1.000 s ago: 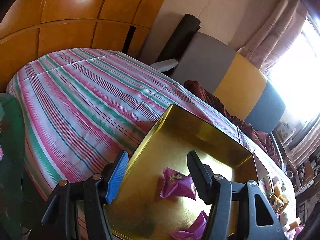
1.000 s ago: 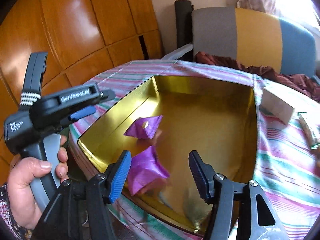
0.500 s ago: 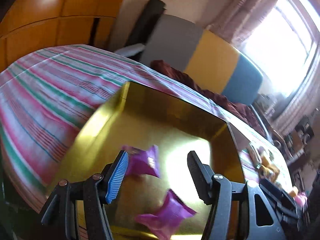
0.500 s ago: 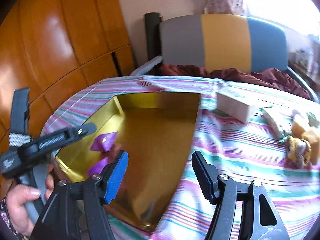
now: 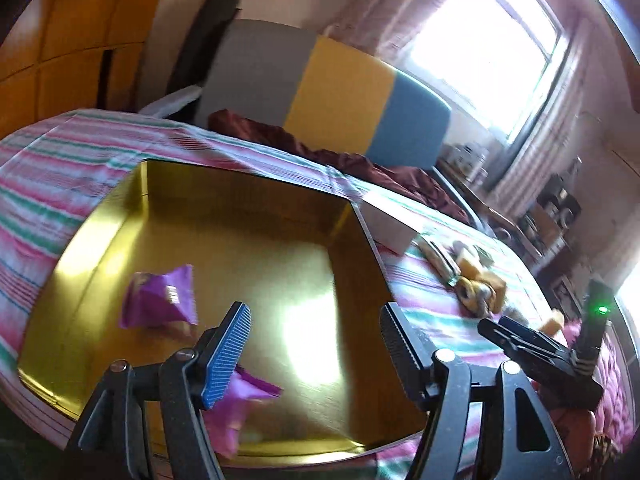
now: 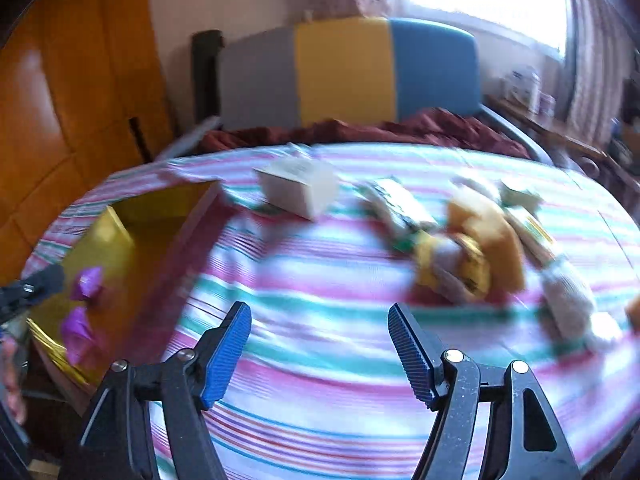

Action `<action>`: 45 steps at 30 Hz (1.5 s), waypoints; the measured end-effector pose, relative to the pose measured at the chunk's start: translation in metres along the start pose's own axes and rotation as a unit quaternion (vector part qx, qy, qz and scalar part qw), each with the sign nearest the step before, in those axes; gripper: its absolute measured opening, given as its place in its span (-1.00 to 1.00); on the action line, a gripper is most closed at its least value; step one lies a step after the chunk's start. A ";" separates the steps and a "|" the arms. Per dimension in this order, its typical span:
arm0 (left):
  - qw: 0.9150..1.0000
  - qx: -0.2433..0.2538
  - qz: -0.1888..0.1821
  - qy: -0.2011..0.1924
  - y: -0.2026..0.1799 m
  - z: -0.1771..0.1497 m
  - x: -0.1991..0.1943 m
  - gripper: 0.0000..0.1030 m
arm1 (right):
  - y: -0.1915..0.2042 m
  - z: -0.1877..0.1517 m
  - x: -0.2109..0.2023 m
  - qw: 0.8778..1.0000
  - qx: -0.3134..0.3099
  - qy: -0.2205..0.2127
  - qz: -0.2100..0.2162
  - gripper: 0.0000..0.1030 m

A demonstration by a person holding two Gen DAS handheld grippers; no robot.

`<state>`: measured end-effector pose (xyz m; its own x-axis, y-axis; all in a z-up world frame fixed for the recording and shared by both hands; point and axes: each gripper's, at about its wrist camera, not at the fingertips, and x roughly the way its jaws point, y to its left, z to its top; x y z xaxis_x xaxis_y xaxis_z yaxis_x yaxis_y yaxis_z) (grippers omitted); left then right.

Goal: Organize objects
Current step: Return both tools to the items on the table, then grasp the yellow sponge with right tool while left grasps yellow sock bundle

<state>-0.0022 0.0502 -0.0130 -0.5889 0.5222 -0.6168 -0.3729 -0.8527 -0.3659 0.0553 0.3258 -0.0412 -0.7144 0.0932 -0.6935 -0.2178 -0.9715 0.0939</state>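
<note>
Two purple packets already lie in the gold tray below the left gripper, presumably the collecting spot, while both grippers' fingers stand spread and empty, the right gripper facing yellow snacks loose on the table ahead.

Left claw, right claw agape
</note>
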 end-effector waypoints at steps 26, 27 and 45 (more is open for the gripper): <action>0.986 0.123 -0.096 0.064 -0.121 -0.042 0.009 0.34 | -0.157 0.046 0.050 0.978 0.207 -0.033 -0.013 0.48; 0.985 0.124 -0.097 0.067 -0.123 -0.044 0.010 0.34 | -0.159 0.047 0.056 0.977 0.212 -0.027 -0.005 0.48; 0.975 0.155 -0.099 0.123 -0.159 -0.040 0.046 0.34 | -0.171 0.020 0.052 0.982 0.180 -0.060 0.012 -0.11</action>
<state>0.0588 0.2091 -0.0117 -0.3079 0.6239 -0.7183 -0.6827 -0.6707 -0.2900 0.0416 0.5014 -0.0792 -0.7904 0.1175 -0.6012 -0.4063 -0.8351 0.3709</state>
